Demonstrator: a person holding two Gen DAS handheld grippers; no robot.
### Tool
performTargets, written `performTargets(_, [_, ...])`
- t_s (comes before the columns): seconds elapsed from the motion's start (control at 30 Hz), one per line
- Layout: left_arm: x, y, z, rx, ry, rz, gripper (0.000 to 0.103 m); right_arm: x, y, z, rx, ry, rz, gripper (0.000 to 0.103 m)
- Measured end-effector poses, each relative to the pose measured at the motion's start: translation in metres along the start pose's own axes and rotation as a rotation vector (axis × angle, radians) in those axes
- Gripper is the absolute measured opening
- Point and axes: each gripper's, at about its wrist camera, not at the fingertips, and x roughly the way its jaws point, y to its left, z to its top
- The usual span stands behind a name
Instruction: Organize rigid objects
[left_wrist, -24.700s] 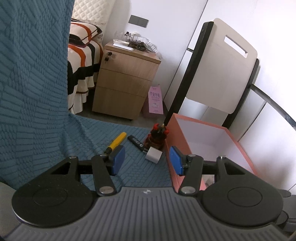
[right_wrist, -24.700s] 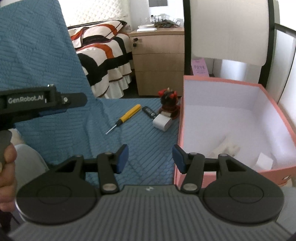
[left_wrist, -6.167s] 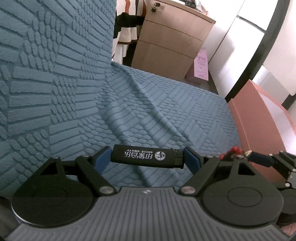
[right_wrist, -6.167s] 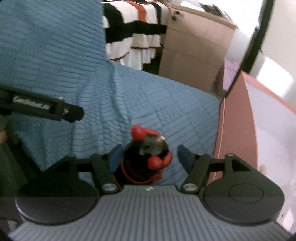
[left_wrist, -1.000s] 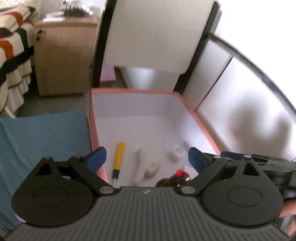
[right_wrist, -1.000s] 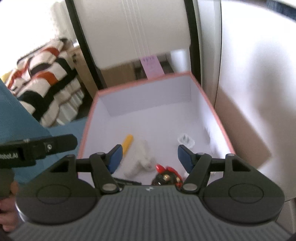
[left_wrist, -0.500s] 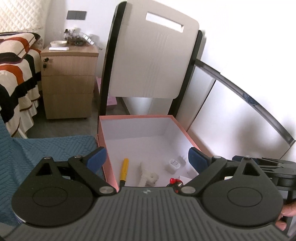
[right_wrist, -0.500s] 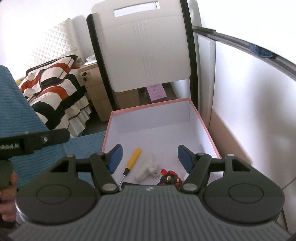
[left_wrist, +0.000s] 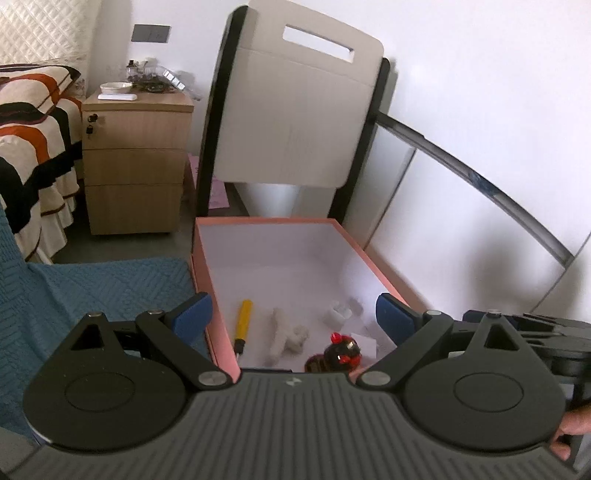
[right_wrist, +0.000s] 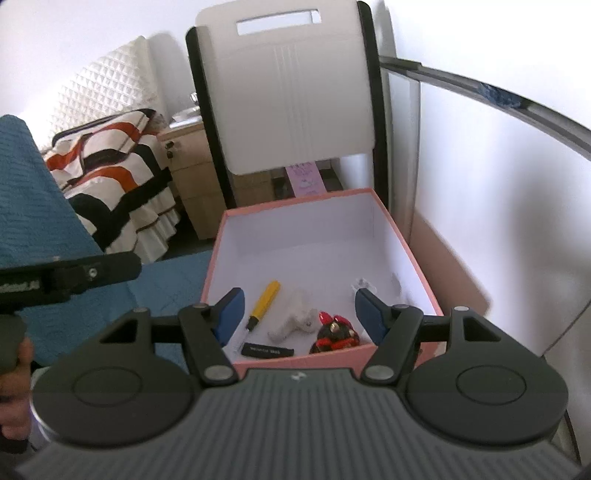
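The left claw (left_wrist: 293, 315) is wide open and empty. The right claw (right_wrist: 299, 314) is open and empty too. Below them, the pink cardboard box (right_wrist: 417, 258) holds a yellow-handled screwdriver (right_wrist: 263, 303), a black lighter (right_wrist: 267, 350) and a red-and-black toy figure (right_wrist: 334, 334).

A wooden nightstand (left_wrist: 135, 166) with three drawers stands against the white wall — a small white bowl (left_wrist: 116, 87) and some clutter sit on its top. Left of the nightstand, a bed with a striped cover (left_wrist: 27, 147) in cream, orange and black reaches toward the floor. Right of the nightstand leans a white panel with a black frame (left_wrist: 295, 118) — a slot is cut near its top. A pink card (right_wrist: 306, 180) stands at the nightstand's foot.
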Motion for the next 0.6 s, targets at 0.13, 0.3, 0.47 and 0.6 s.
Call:
performTargets(0.13, [-0.001,-0.005,-0.009,0.014,-0.006,0.011,0.097,-0.005,-0.002,-0.007,-0.005,-0.007,-0.005,0.069])
performTargets(0.3, [-0.002,-0.008,-0.023,0.012,-0.006,0.016,0.097,-0.010,-0.005,-0.017,-0.016,-0.017,-0.015,0.069])
performTargets(0.47, [-0.006,-0.010,-0.030,0.023,-0.009,0.026,0.098,-0.007,-0.010,-0.029,0.006,-0.003,-0.026,0.069])
performTargets(0.6, [-0.009,-0.009,-0.032,0.019,-0.020,0.030,0.098,-0.007,-0.012,-0.034,0.016,0.002,-0.024,0.069])
